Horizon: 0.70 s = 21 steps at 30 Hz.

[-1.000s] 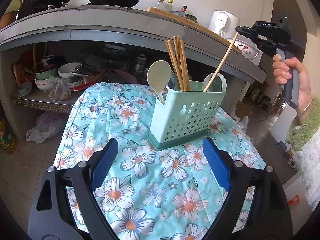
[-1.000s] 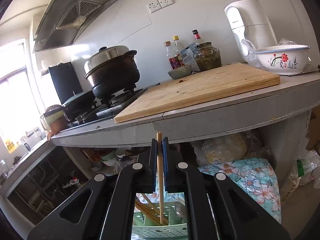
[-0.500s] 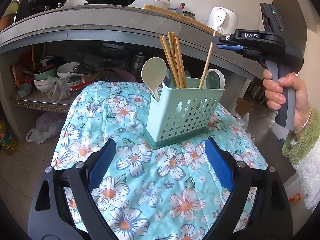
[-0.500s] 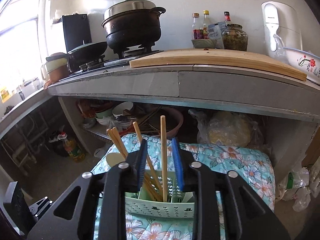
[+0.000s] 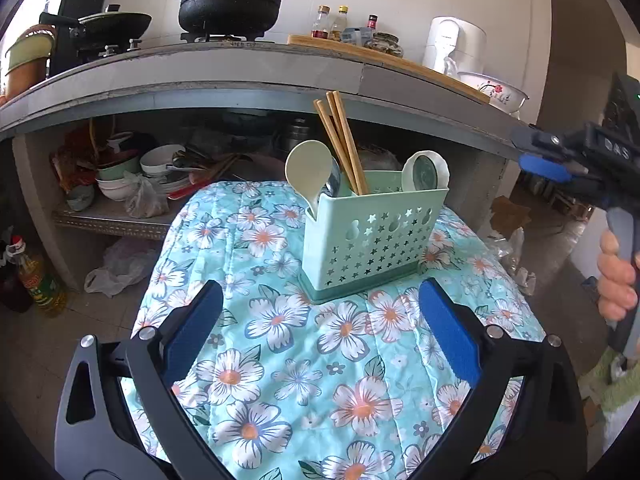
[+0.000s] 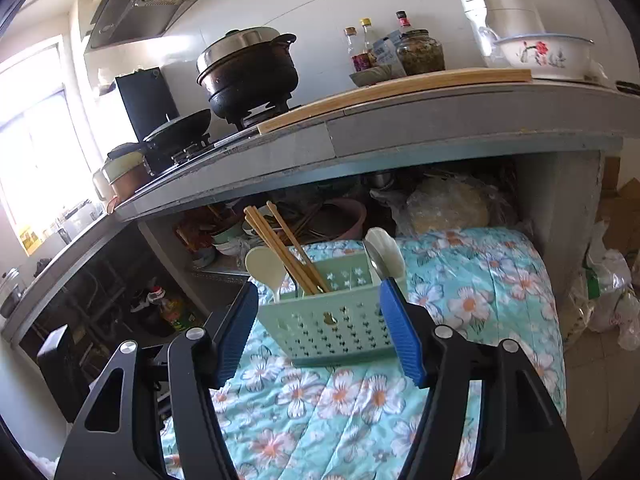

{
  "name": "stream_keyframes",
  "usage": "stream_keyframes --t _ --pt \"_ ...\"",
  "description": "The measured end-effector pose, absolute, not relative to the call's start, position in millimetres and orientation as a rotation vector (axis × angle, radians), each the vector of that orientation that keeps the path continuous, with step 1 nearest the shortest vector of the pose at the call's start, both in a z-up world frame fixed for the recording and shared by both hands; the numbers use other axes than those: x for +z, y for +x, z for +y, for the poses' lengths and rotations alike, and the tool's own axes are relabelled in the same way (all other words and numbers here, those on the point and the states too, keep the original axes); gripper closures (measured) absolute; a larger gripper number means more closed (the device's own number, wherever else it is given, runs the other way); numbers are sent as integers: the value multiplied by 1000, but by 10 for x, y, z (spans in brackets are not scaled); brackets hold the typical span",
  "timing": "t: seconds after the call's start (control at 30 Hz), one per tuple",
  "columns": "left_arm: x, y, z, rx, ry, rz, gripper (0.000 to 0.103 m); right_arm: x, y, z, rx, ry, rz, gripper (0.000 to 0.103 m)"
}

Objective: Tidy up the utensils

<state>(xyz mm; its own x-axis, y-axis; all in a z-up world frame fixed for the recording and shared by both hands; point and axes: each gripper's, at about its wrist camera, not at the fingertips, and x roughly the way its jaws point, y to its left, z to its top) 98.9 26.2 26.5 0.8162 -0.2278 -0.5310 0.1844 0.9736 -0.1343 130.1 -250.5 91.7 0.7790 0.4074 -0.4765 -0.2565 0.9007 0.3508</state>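
Note:
A mint green perforated caddy [image 5: 372,236] [image 6: 336,320] stands on the floral cloth [image 5: 280,360]. It holds wooden chopsticks [image 5: 340,140] [image 6: 280,248], a white spoon [image 5: 308,176] [image 6: 264,268] and a second spoon [image 5: 424,166] [image 6: 384,256]. My left gripper [image 5: 320,288] sits just in front of the caddy, its jaws opening with nothing between them. My right gripper [image 6: 318,292] [image 5: 536,156] hangs off to the caddy's right, held by a hand [image 5: 616,280]. Its jaws are opening and the pads touch nothing.
A grey concrete counter [image 5: 240,76] overhangs the table's far side, with a black pot [image 5: 232,0], a cutting board [image 6: 400,88], bottles [image 6: 360,52] and a flowered bowl [image 6: 544,56]. Bowls [image 5: 156,160] fill the shelf beneath. An oil bottle [image 5: 40,280] stands on the floor.
The right gripper has let go of the chopstick, which now stands in the caddy. It has pulled back and down with its jaws wider. The left gripper drew back a little and widened.

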Motion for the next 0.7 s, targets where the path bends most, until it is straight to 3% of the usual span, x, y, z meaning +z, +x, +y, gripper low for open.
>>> stream_keyframes --t 0.43,0.7 --pt "513 745 -53 42 90 575 8 495 484 -2456 213 215 624 14" --pt "597 779 -217 60 120 605 8 483 363 -2450 129 166 607 7"
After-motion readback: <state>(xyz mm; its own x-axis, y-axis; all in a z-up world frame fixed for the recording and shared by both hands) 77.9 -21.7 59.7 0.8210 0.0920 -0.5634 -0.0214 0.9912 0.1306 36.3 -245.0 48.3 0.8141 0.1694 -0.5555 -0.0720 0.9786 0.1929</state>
